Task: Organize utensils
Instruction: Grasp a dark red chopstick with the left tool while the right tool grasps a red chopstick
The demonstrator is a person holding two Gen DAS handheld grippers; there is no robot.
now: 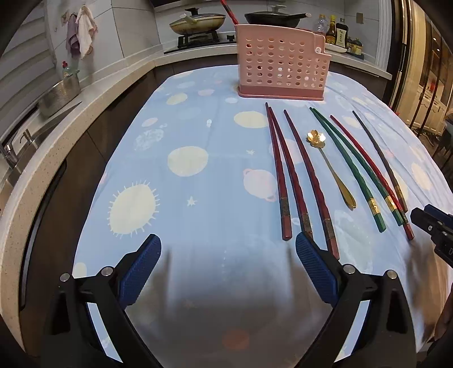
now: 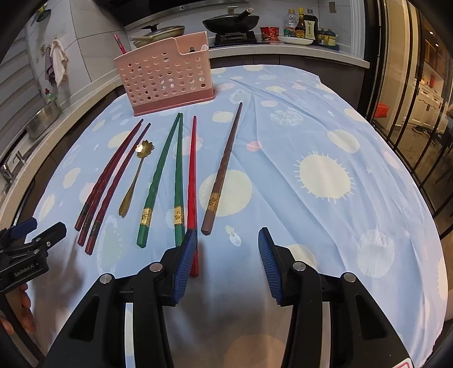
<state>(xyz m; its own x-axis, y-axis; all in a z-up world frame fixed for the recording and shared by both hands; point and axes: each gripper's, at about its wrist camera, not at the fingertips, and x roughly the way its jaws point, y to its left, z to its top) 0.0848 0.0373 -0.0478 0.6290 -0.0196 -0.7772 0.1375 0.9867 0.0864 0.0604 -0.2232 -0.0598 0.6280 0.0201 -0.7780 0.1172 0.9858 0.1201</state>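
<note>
A pink perforated utensil holder (image 1: 281, 68) (image 2: 167, 75) stands at the far side of the table, with one red chopstick (image 1: 228, 11) in it. In front lie three dark red chopsticks (image 1: 294, 175) (image 2: 109, 181), a gold flower spoon (image 1: 329, 165) (image 2: 136, 175), two green chopsticks (image 1: 351, 172) (image 2: 167, 172), a bright red chopstick (image 2: 193, 181) and a brown one (image 2: 223, 169). My left gripper (image 1: 226, 252) is open and empty near the dark red chopsticks' thick ends. My right gripper (image 2: 228, 246) is open and empty, its left finger (image 2: 187, 260) over the bright red chopstick's end.
The table has a blue planet-print cloth (image 1: 198, 147) (image 2: 311, 141). Behind it runs a counter with a stove, pans (image 1: 198, 24) (image 2: 230, 19) and sauce bottles (image 2: 304, 27). A sink (image 1: 17, 147) is at the left. Glass doors (image 2: 410, 85) are at the right.
</note>
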